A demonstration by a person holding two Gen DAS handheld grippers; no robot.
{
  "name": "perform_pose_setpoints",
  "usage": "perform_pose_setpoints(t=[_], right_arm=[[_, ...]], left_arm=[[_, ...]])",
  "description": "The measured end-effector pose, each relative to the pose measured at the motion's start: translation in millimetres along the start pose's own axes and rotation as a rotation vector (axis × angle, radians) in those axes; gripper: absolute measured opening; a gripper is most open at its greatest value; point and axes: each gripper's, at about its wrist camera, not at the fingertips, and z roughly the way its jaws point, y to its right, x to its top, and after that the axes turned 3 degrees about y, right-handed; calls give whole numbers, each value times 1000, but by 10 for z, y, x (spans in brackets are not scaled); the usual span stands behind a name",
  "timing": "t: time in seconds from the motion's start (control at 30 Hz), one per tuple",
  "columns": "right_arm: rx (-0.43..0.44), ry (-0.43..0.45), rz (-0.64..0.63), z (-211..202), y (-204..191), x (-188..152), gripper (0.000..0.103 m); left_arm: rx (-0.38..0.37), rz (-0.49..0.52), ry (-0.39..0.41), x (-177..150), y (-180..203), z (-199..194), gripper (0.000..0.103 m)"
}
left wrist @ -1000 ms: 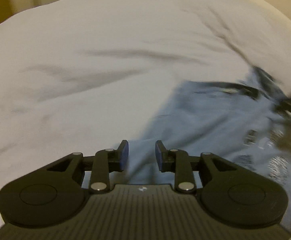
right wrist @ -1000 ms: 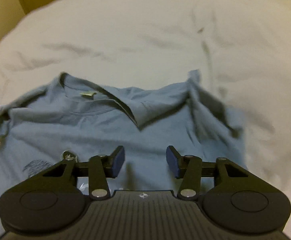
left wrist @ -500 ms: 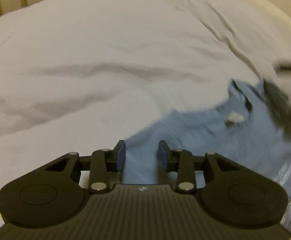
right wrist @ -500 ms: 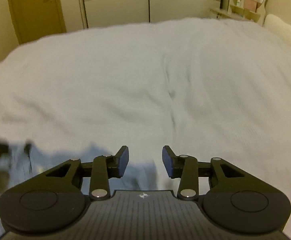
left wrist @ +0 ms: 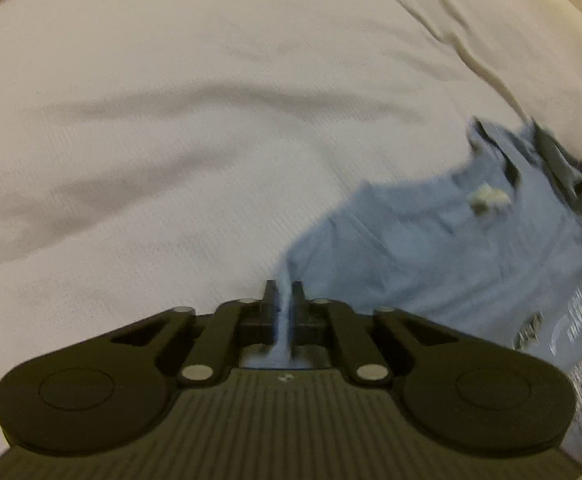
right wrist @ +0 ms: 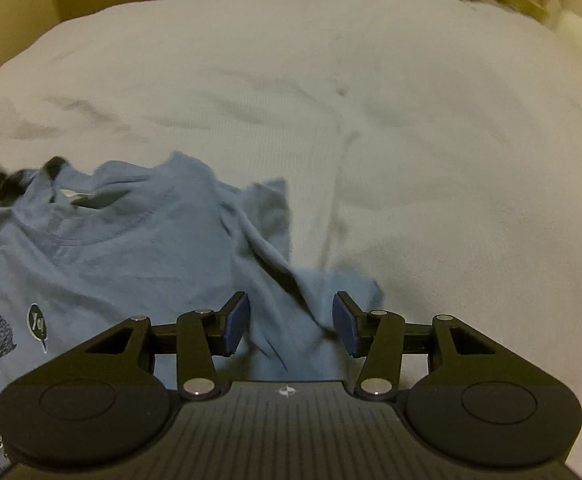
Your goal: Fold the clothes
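Blue T-shirt [right wrist: 139, 256] spread front-up on white bedspread [right wrist: 411, 120] | left gripper [left wrist: 283, 300] clenched on shirt's left edge, likely anchoring a fold | right gripper [right wrist: 289, 322] released, straddling rumpled sleeve [right wrist: 275, 248], poised to pinch.

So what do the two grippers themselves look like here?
Both look alike. The left gripper and right gripper have matte black bodies with ribbed tops, a small white mark at the front centre, two round lobes, black linkage arms with silver pins, and blue pads on the fingers. No cables, hands or sleeves show.
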Motion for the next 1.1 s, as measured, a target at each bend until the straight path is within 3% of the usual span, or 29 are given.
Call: perform_pose_setpoints(t=[0.17, 0.3, 0.4, 0.57, 0.6, 0.73, 0.9, 1.03, 1.07, 1.1], right_arm=[[-38, -4, -109, 126, -51, 136, 49], [-49, 66, 31, -13, 211, 203, 49], [-72, 79, 29, -79, 304, 147, 48], [-99, 128, 85, -260, 407, 21, 48], [-100, 108, 43, -237, 366, -7, 48], [-89, 18, -309, 26, 31, -151, 45], [-146, 13, -626, 250, -243, -248, 45], [-143, 2, -720, 259, -307, -247, 45], [-149, -10, -708, 265, -287, -228, 40], [-154, -22, -695, 272, -267, -209, 27]], left_arm=[[51, -15, 52, 66, -79, -57, 3], [56, -18, 52, 58, -113, -56, 3], [43, -24, 38, 14, -104, -34, 4], [41, -74, 81, -106, -233, -203, 10], [45, -81, 85, -136, -266, -241, 10], [45, -53, 54, -321, -353, -380, 29], [45, 12, -3, -559, -398, -506, 40], [39, 61, -20, -669, -345, -564, 41], [41, 82, -26, -693, -334, -569, 41], [45, 100, -36, -702, -310, -556, 41]])
